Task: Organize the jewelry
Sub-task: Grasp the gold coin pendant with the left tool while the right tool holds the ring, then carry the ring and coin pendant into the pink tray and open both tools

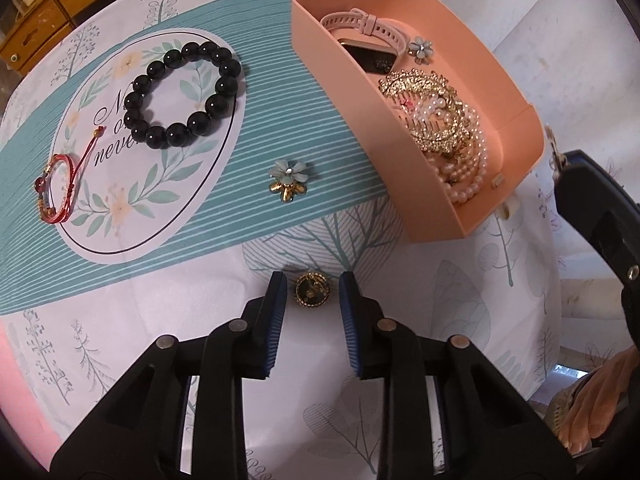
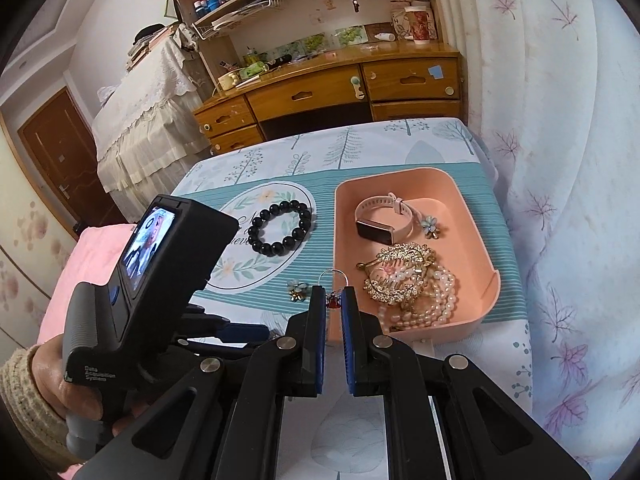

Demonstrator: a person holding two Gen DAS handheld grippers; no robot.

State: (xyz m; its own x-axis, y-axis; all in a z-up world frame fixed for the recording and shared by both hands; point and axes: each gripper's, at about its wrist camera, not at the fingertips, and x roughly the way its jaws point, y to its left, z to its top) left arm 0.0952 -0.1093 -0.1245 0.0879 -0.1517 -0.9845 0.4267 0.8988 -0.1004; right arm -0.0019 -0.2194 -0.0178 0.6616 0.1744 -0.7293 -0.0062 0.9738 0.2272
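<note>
Jewelry lies partly sorted on a table covered with a tree-print cloth (image 1: 120, 360). A pink tray (image 1: 516, 92) sits on the right side of the cloth and holds a pale pink watch (image 1: 372, 46), a small blue flower earring (image 1: 421, 49), a gold comb (image 1: 432, 100) and a heap of pearl strands (image 1: 468, 172), with the comb resting on top of the pearls.

Outside the tray, on the round printed panel of the cloth, lie a black bead bracelet (image 1: 182, 94) and, further to the left, a red cord bracelet (image 1: 58, 184). A second blue flower earring (image 1: 289, 180) with a gold base sits on the teal stripes between the black bracelet and the tray.

The left gripper (image 1: 313, 292) is released, its blue pads spread on either side of a round black-and-gold ring (image 1: 309, 289) that rests on the cloth; neither pad clearly touches it.

The right gripper (image 2: 333, 300) is clenched on a small red charm earring (image 2: 333, 301), whose thin wire hoop rises above the fingertips. It hangs just at the near left corner of the tray (image 2: 472, 216), over the edge. A wooden desk (image 2: 332, 92) stands behind the table.
</note>
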